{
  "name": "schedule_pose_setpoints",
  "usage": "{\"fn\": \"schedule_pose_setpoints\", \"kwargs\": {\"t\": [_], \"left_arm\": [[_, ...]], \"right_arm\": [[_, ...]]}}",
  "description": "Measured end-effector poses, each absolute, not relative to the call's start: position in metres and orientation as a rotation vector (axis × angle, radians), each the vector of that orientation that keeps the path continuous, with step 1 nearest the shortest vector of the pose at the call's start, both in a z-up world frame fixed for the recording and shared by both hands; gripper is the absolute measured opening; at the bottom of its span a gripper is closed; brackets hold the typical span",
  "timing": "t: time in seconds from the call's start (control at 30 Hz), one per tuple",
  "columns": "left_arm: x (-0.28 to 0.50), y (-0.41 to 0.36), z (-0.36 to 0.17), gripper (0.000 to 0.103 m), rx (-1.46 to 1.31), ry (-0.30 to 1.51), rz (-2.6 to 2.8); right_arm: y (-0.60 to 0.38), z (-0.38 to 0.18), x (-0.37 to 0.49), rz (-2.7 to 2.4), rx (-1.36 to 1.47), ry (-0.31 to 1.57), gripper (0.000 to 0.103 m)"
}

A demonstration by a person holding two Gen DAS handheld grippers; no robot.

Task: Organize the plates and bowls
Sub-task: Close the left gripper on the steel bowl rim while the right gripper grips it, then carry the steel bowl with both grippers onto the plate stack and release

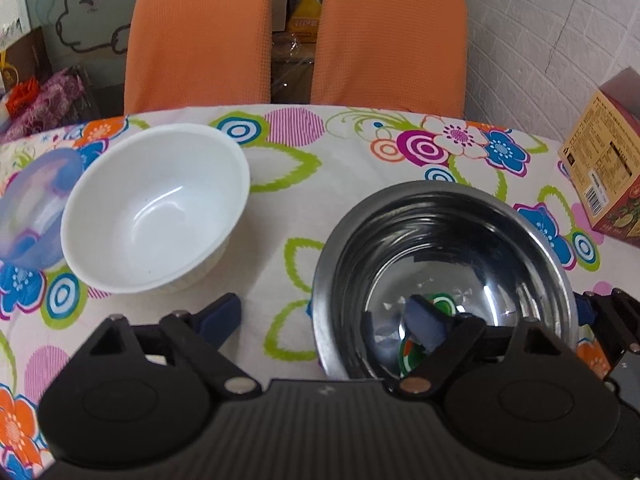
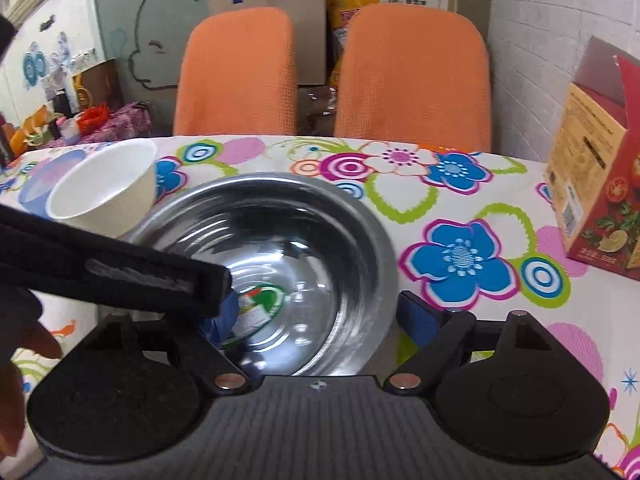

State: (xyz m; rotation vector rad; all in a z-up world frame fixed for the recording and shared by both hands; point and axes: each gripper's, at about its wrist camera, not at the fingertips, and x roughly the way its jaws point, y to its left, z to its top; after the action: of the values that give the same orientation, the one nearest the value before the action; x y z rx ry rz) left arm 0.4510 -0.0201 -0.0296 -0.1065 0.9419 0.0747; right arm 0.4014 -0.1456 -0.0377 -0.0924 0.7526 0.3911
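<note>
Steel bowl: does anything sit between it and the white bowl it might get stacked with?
Nothing visible does. Only bare floral tablecloth lies between the steel bowl and the white bowl. Both grippers, left and right, already straddle the steel bowl's rim.

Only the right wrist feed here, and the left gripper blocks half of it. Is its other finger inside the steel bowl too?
Observer: No. In the left wrist view the left gripper straddles the near wall of the steel bowl. One finger is inside and the other finger is outside, over the tablecloth.
Operator: Clamped on the wall?
Observer: No, its jaws stand wide open.
Operator: Is the white bowl free for stacking?
Observer: The white bowl is upright, empty to the bottom, and stands apart from the steel bowl.
</note>
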Motion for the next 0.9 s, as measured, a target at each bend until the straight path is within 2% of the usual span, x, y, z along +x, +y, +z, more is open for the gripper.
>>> {"fn": "schedule_pose_setpoints", "kwargs": {"t": [0.03,0.07,0.1,0.57,0.9], "left_arm": [[0.449,-0.024,-0.028,0.060,-0.077,0.926,0.052],[0.449,-0.027,-0.026,0.033,-0.053,0.925,0.031],[0.447,-0.029,-0.023,0.027,-0.037,0.936,0.024],[0.362,-0.006,0.035,0.027,-0.057,0.888,-0.068],[0.259,-0.001,0.011,0.026,-0.020,0.999,-0.126]], "right_arm": [[-0.142,-0.036,0.398,0.419,-0.100,0.749,0.065],[-0.138,-0.034,0.396,0.448,-0.093,0.761,0.060],[-0.134,-0.032,0.393,0.446,-0.101,0.766,0.060],[-0.122,0.016,0.314,0.479,-0.166,0.663,0.060],[-0.103,-0.009,0.227,0.557,-0.198,0.782,0.061]]}}
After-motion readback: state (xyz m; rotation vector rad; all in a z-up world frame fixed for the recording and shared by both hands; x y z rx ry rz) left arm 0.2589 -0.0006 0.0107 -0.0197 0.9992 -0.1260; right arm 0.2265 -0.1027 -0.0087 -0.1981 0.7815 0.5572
